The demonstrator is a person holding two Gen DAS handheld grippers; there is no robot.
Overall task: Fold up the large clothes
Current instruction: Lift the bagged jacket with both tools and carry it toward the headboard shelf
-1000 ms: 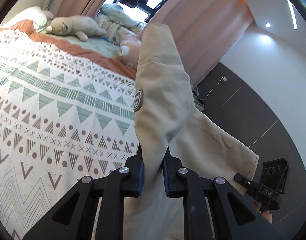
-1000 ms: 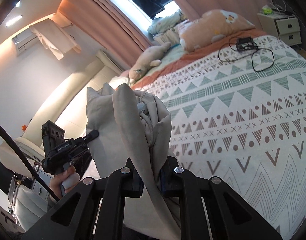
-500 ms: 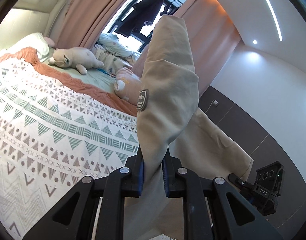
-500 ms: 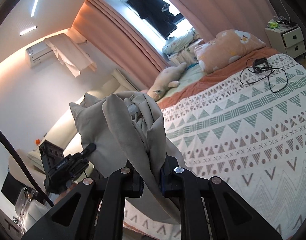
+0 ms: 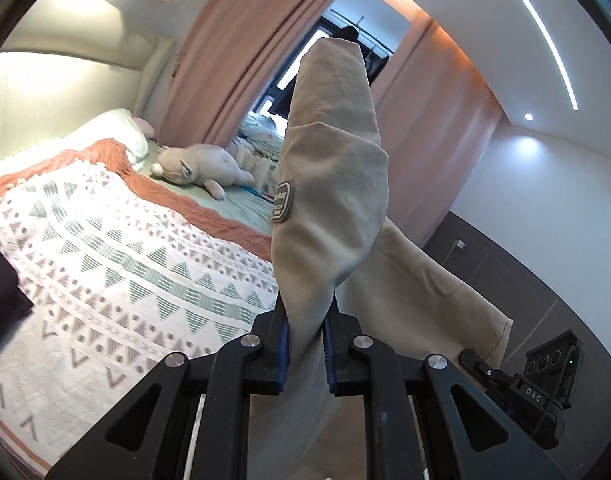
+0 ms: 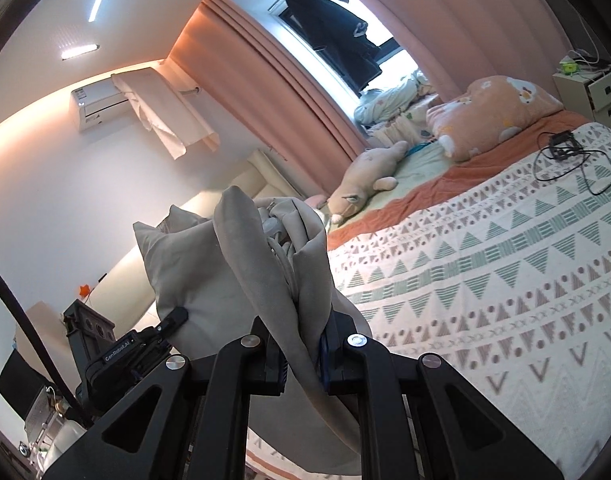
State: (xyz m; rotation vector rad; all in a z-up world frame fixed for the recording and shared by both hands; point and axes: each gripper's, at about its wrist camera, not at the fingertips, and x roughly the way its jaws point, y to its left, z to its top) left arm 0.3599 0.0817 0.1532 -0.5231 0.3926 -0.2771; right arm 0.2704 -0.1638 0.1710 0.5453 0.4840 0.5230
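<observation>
Beige cotton garment [image 5: 329, 216] hangs in the air between both tools: the left gripper [image 5: 305, 344] pinches one bunched edge, the right gripper [image 6: 303, 354] pinches another, jaws narrow on cloth. Beyond lies the patterned bedspread [image 6: 485, 280], with a plush toy [image 5: 201, 166] and charger cable [image 6: 565, 160].

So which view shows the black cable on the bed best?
The right wrist view: the black cable lies looped on the patterned bedspread near the orange pillow. The left wrist view shows none of it.
</observation>
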